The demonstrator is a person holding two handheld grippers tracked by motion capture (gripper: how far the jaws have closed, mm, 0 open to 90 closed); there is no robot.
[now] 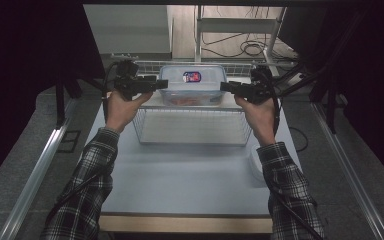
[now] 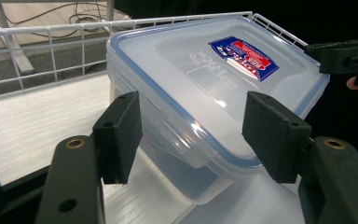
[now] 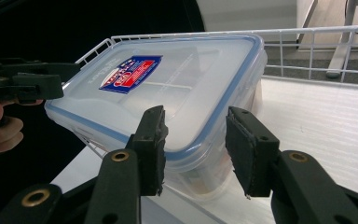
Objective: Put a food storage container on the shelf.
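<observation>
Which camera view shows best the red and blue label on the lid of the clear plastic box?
The left gripper view: the red and blue label is near and sharp on the lid. The right gripper view shows the label at a flatter angle, also clear. In the high view it is only a tiny patch.

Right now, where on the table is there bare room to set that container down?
The near half of the table is bare, between the wire basket and the front edge, flanked by the forearms. Far side is crowded: the container sits between both tongs, wire rack behind it.
</observation>
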